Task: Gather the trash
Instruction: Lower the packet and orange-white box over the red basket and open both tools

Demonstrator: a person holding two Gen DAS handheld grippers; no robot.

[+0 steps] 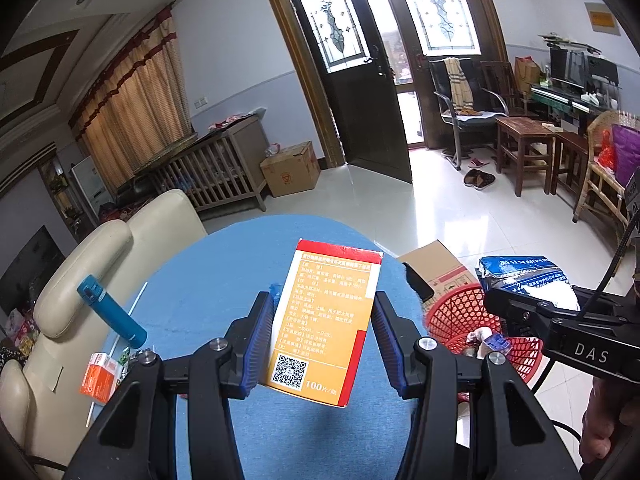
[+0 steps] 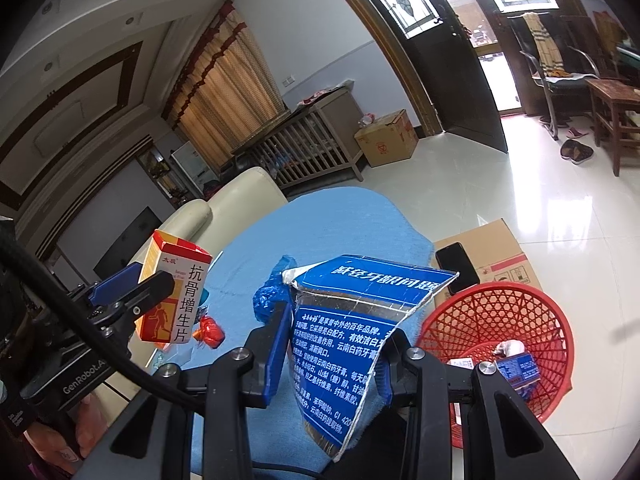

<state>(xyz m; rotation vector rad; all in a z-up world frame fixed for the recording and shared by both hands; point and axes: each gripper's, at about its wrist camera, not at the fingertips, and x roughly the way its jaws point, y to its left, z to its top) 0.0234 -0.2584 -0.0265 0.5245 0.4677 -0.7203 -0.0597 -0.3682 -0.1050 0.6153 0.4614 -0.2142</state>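
My left gripper (image 1: 320, 340) is shut on an orange and red medicine box (image 1: 324, 320) and holds it above the blue table (image 1: 208, 280); the box also shows in the right wrist view (image 2: 176, 296). My right gripper (image 2: 336, 356) is shut on a flattened blue toothpaste box (image 2: 348, 340), which also shows in the left wrist view (image 1: 524, 276), held near the red mesh basket (image 2: 492, 320). The basket stands right of the table and holds a small blue box (image 2: 516, 368) and other scraps.
On the table lie a blue bottle (image 1: 112, 312), a small orange carton (image 1: 98, 376), a white straw (image 1: 120, 340), a red wrapper (image 2: 208, 332) and a blue wrapper (image 2: 272, 292). A cardboard box (image 2: 492, 252) with a black phone (image 2: 458, 268) stands behind the basket. A cream sofa (image 1: 100, 248) is at the left.
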